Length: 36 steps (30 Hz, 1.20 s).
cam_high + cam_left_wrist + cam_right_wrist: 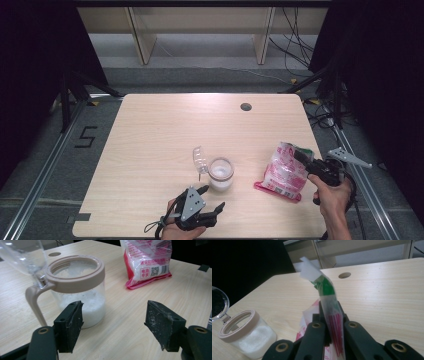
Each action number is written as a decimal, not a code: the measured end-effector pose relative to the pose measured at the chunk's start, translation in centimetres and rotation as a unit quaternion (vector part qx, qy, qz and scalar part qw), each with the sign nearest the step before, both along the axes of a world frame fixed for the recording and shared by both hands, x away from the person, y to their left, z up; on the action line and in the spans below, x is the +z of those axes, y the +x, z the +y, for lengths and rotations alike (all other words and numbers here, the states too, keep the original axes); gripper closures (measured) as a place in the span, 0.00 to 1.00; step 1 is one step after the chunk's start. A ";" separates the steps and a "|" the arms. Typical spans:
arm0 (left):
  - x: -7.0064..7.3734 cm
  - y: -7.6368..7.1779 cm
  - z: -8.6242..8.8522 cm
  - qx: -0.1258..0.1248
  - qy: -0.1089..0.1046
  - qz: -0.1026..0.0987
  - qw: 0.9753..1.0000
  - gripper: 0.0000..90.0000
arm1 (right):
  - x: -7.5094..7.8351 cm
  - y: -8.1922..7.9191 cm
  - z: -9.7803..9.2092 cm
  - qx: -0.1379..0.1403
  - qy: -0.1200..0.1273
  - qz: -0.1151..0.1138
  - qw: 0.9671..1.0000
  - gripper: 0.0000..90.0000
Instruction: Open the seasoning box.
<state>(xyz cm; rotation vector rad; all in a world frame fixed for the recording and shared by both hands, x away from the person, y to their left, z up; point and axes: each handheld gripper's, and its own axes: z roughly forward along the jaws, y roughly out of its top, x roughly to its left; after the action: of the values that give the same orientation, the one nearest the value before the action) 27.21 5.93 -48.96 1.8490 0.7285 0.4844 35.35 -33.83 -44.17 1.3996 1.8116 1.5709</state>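
Note:
A clear jar (pixel 221 174) (pixel 80 295) (pixel 247 336) with a beige rim holds white powder; its clear lid (pixel 200 160) (pixel 23 253) is flipped open to the left. A pink and white plastic bag (pixel 285 172) (pixel 146 261) stands on the table to the jar's right. My right gripper (pixel 302 157) (pixel 332 322) is shut on the bag's top edge, where a green and white strip (pixel 324 286) sticks up. My left gripper (pixel 212 197) (pixel 113 325) stands open just in front of the jar, nothing between its jaws, white dust on its pads (pixel 160 320).
The light wooden table (pixel 165 125) has a round cable hole (pixel 245 106) at the back right. Rails run along the floor on both sides, and cables lie on the floor at the right. A wooden shelf frame (pixel 145 35) stands behind the table.

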 end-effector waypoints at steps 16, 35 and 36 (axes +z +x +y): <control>-0.4 0.6 1.8 0.027 0.004 0.009 1.000 0.32 | -1.7 0.7 -0.8 -0.029 -0.017 0.026 0.999 0.97; -0.5 0.9 3.2 0.049 0.011 0.009 0.999 0.32 | -2.5 -0.2 -1.0 -0.065 -0.041 0.048 0.996 0.66; -0.5 0.9 3.3 0.050 0.013 0.009 0.999 0.32 | -2.5 -0.3 -1.0 -0.071 -0.039 0.053 0.995 0.64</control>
<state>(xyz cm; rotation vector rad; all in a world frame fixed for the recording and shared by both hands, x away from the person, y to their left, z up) 28.14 9.18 -49.45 1.8504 0.8324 0.5441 35.00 -34.79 -46.69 1.5660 1.7691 1.3650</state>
